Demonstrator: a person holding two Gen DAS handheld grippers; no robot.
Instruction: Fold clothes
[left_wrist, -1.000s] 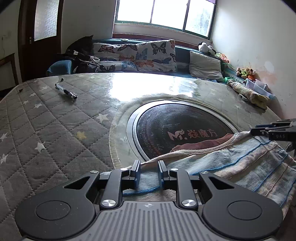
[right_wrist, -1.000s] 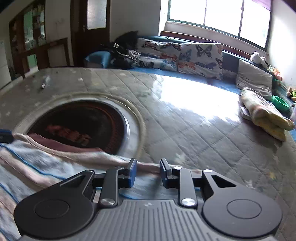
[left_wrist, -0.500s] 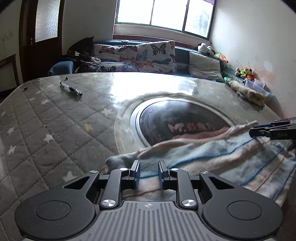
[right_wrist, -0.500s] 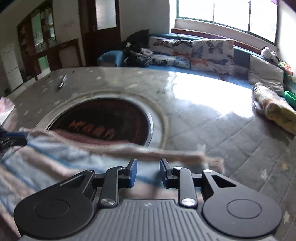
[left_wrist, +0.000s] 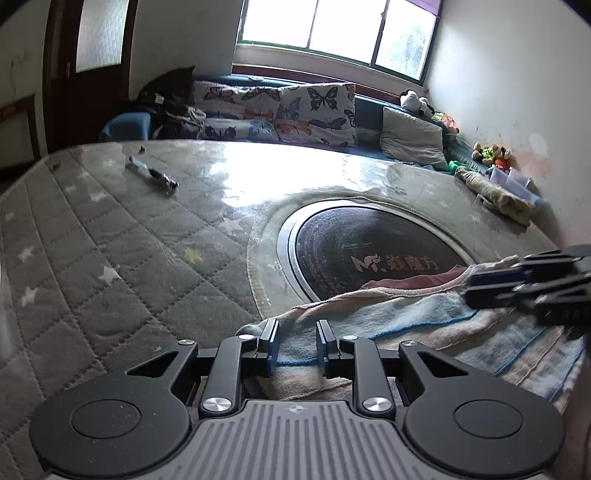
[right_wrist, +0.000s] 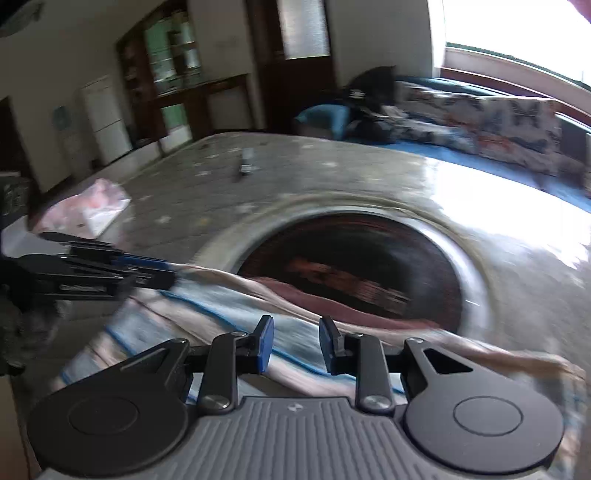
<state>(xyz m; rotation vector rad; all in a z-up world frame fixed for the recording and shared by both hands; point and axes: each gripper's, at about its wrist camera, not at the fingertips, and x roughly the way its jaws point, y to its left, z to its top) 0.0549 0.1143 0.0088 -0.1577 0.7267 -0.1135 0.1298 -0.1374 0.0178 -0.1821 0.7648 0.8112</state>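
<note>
Cloth (left_wrist: 388, 317) under my grippers, overlapping the round plate (left_wrist: 369, 251) ahead, pen (left_wrist: 151, 175) far left, cushions (left_wrist: 280, 110) behind the table (left_wrist: 110, 258)

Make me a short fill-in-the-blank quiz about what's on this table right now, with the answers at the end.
1. The striped garment lies partly over a round dark ____ set into the table.
2. The cushions under the window are printed with ____.
3. The quilted table cover is dotted with small ____.
4. The pen lies on the table, ____ from the garment.

Missing words: plate; butterflies; stars; apart
</note>
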